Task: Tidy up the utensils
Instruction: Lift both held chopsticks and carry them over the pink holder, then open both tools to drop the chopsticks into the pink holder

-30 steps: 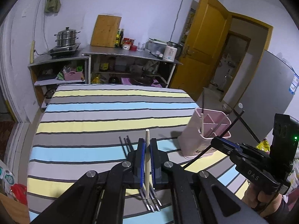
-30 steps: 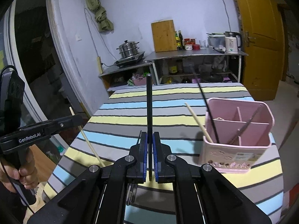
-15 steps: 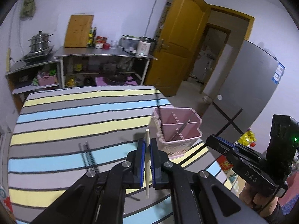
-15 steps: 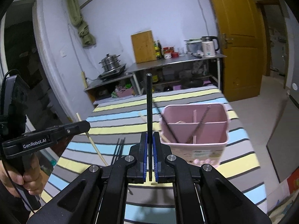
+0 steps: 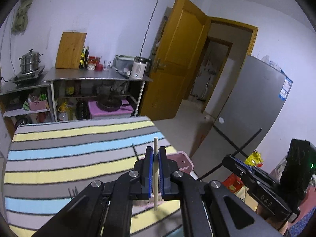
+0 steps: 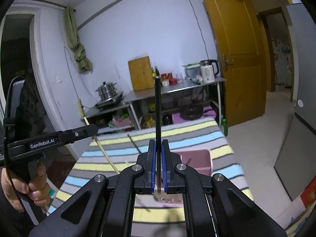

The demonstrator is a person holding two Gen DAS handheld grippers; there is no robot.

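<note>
My left gripper [image 5: 155, 155] is shut on a pale wooden chopstick [image 5: 155, 144] that stands upright between its blue pads. My right gripper [image 6: 158, 147] is shut on a black chopstick [image 6: 157, 108], also upright. The pink divided utensil holder [image 6: 199, 158] sits on the striped table [image 6: 197, 134], just beyond and below both grippers and partly hidden by their jaws. It holds a slanting black chopstick [image 6: 134, 144] and other utensils. Each view shows the other gripper from the side: the right gripper [image 5: 227, 160] with its black chopstick [image 5: 248, 140], and the left gripper [image 6: 92, 129] with its pale chopstick [image 6: 107, 156].
A fork [image 5: 72, 191] lies on the cloth near the left gripper. Behind the table stand metal shelves [image 5: 94, 77] with a steamer pot, cutting board, bottles and kettle. To the right are the table's edge, bare floor, a yellow door [image 5: 181, 59] and a grey fridge [image 5: 254, 102].
Both grippers have risen and swung toward the pink holder, each still shut on its chopstick. The holder has slid from beside the jaws to behind and under them in both views.
</note>
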